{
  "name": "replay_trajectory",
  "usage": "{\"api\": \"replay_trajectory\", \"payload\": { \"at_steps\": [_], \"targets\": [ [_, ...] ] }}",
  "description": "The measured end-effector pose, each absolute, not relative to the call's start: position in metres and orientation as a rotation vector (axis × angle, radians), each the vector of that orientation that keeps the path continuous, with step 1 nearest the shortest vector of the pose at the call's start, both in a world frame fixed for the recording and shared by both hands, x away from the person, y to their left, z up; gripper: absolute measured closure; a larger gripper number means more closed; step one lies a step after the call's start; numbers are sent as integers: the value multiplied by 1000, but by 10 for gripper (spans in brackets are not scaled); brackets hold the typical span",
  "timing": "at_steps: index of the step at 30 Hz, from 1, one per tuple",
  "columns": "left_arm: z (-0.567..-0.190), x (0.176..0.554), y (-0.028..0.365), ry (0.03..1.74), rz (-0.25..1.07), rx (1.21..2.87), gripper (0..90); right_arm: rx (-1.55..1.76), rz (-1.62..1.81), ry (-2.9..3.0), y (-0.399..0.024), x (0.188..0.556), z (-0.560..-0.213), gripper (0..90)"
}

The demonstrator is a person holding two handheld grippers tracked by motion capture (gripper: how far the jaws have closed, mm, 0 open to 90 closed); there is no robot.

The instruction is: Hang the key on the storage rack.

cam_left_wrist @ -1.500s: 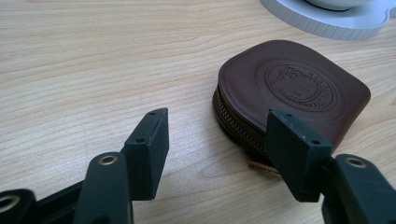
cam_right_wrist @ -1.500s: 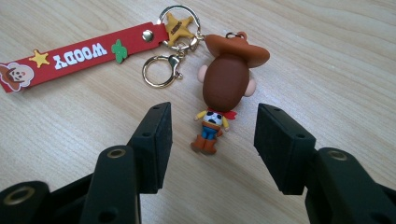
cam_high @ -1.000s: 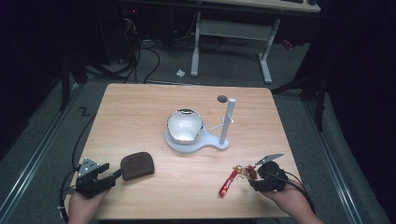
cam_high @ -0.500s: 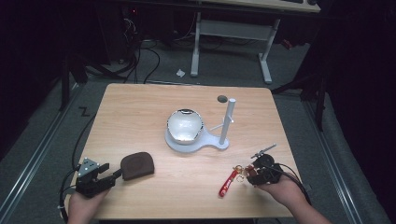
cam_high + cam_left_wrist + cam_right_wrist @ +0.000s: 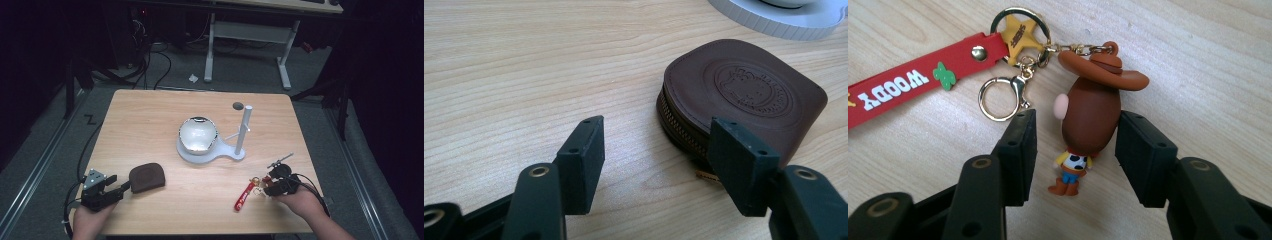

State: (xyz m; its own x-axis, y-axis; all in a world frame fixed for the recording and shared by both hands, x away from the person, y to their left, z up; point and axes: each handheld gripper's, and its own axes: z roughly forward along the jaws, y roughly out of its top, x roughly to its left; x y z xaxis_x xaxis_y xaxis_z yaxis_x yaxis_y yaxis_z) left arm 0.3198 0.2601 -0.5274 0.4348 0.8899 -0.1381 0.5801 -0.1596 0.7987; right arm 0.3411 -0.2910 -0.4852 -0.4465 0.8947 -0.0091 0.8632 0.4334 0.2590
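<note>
The right tool (image 5: 1075, 142) has just been closing around the cowboy figure (image 5: 1091, 117) near the counter's front right corner — not yet pinching it. Center the pads on its head, then squeeze gently. The left tool (image 5: 656, 160) stands open beside the brown pouch (image 5: 744, 95).

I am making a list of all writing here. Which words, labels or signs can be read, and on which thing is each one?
"WOODY": white letters, seen upside down, on the red strap of the keychain.
Yellow star charm: small dark lettering, too small to read.
Brown zip pouch: round embossed emblem with a ring of letters, too faint to read.
</note>
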Motion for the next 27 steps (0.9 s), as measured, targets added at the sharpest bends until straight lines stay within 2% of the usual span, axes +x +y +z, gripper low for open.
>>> {"api": "replay_trajectory", "payload": {
  "at_steps": [10,19,27],
  "targets": [
    [-528,320,261,1253,464,1852,401,1558,338,2541,-290,346,-490,571],
    [-528,320,262,1256,465,1853,401,1548,339,2545,-289,349,-492,652],
    [-528,320,262,1257,467,1853,401,1553,354,2543,-290,349,-492,663]
  ]
}}
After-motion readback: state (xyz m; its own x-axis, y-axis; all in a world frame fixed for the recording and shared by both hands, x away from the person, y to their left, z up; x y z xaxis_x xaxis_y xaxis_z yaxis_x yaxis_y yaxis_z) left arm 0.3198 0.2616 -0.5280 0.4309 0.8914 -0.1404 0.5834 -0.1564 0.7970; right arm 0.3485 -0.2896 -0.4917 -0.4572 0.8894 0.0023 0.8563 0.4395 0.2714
